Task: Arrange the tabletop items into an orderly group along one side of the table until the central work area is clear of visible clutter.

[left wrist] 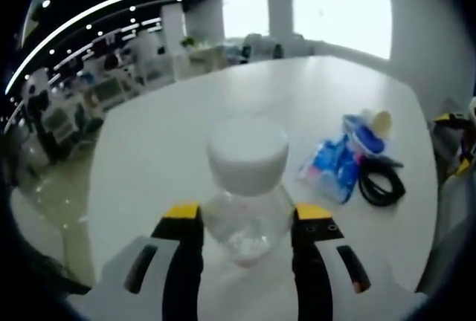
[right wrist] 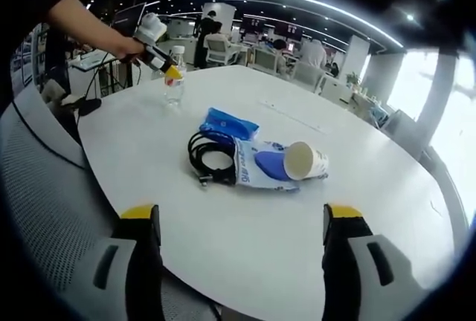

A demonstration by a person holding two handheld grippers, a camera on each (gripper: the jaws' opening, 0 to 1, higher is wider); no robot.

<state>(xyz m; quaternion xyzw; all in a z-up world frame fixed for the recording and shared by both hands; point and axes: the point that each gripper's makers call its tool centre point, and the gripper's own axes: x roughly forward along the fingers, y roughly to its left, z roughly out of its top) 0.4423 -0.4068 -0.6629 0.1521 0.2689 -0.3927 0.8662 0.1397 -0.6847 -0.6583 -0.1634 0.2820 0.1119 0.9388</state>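
Left gripper (left wrist: pixel 248 224) is clamped on the clear plastic bottle with white cap (left wrist: pixel 247 180), standing near the white round table (right wrist: pixel 387 209) edge. Right gripper (right wrist: pixel 242 221) hangs with jaws apart. Judged next: gather the tipped paper cup (right wrist: pixel 305 160), blue packets (right wrist: pixel 256 163) and black coiled cable (right wrist: pixel 210 159) beside it.

No text can be read anywhere; the print on the blue-and-white packet (right wrist: pixel 260 165) at 12 o'clock is too blurred.

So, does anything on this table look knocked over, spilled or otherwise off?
Yes: the paper cup lies tipped on its side on a blue-and-white packet, its mouth facing the right gripper view. No spill shows. The clear bottle stands upright between the left hand-held gripper jaws.
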